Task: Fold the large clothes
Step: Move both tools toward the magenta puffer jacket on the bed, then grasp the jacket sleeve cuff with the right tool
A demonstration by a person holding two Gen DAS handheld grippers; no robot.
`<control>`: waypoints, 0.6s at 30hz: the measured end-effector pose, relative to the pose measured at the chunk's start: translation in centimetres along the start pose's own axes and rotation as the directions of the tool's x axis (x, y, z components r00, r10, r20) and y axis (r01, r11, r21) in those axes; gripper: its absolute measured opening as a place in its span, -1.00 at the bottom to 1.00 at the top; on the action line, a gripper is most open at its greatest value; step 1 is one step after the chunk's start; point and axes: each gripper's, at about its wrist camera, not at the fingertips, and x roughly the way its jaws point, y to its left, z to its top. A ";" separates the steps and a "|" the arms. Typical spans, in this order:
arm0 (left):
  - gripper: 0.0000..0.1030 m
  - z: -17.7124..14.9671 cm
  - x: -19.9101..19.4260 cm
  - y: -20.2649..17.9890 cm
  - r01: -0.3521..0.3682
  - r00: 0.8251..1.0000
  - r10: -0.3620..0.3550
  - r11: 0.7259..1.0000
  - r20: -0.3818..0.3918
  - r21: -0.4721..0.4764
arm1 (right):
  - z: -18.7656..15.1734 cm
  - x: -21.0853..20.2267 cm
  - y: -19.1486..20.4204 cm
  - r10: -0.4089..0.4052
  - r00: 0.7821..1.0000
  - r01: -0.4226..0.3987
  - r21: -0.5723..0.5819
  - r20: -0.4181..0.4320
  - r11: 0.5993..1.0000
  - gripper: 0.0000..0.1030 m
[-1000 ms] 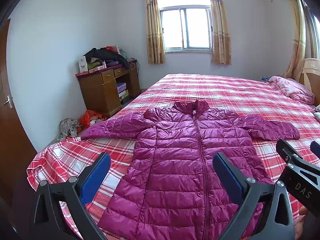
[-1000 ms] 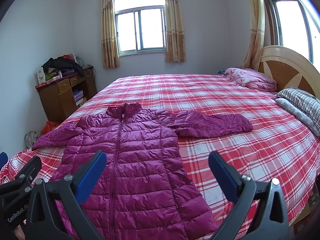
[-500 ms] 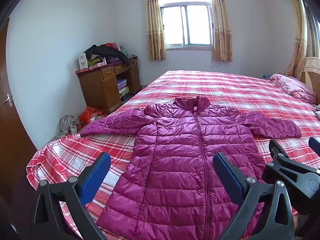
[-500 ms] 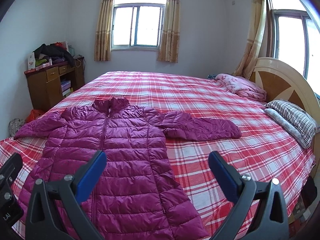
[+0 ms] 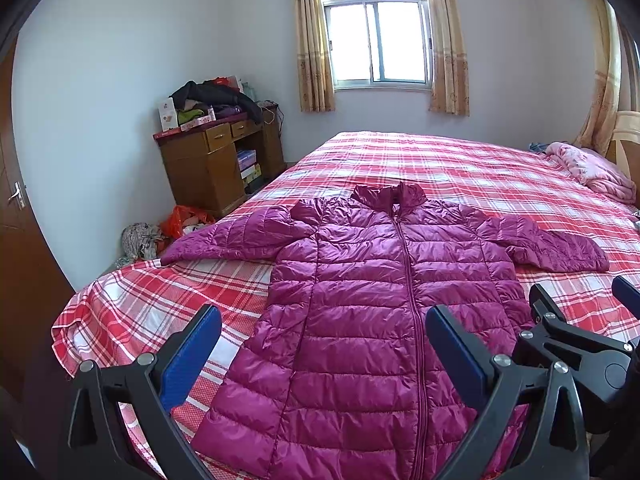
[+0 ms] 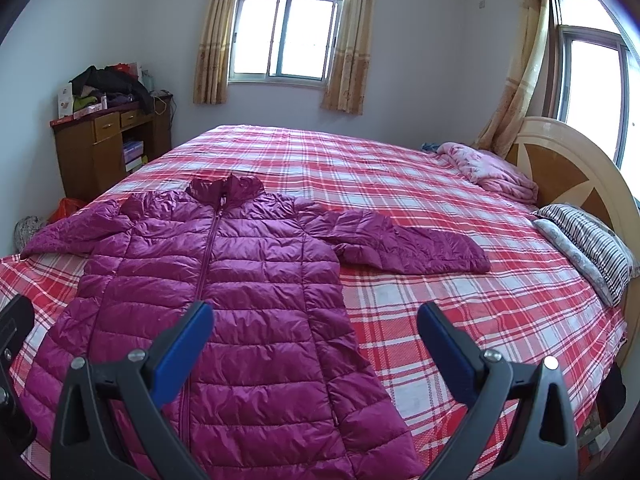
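bed (image 6: 400,168) (red plaid) | jacket (image 6: 224,304) spread flat | pink blanket (image 6: 492,172) | pillows (image 6: 588,244)

Black gripper (image 5: 322,326) frames, blue pads (image 5: 190,354) (silver screws)

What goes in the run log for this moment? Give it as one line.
phase: pre-grasp | jacket: flat on bed, zipped, sleeves spread | left gripper: open, empty, above hem | right gripper: open, empty | folds: none

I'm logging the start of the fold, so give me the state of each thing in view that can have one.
Puffer jacket: flat on the bed, zipped, sleeves spread out.
Left tool: open, holding nothing.
Right tool: open, holding nothing.
Curtains: drawn aside.
Pink blanket: bunched near the headboard.
Desk drawers: shut.
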 end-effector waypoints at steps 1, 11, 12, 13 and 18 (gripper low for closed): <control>0.98 0.0 0.2 0.0 -0.002 1.000 0.002 1.000 -0.002 0.000 | 0.0 0.1 -0.1 0.000 1.000 0.000 0.000 -0.003 1.000 1.00; 0.98 -0.4 3.8 0.5 0.031 0.999 -0.032 0.999 -0.036 -0.026 | 0.6 2.7 -1.2 0.033 0.999 -0.033 0.003 -0.034 0.999 1.00; 0.98 -0.3 4.5 0.7 0.040 0.998 -0.042 0.999 -0.048 -0.037 | 0.7 3.3 -1.6 0.045 0.998 -0.045 0.007 -0.041 0.999 1.00; 0.98 -0.2 5.3 1.0 0.055 0.996 -0.058 0.997 -0.062 -0.052 | 0.8 4.0 -2.3 0.061 0.997 -0.060 0.015 -0.047 0.998 1.00; 0.98 1.0 9.1 1.9 0.065 0.992 -0.076 0.992 -0.099 -0.110 | 1.7 7.0 -7.5 0.101 0.995 -0.099 0.092 -0.016 0.991 1.00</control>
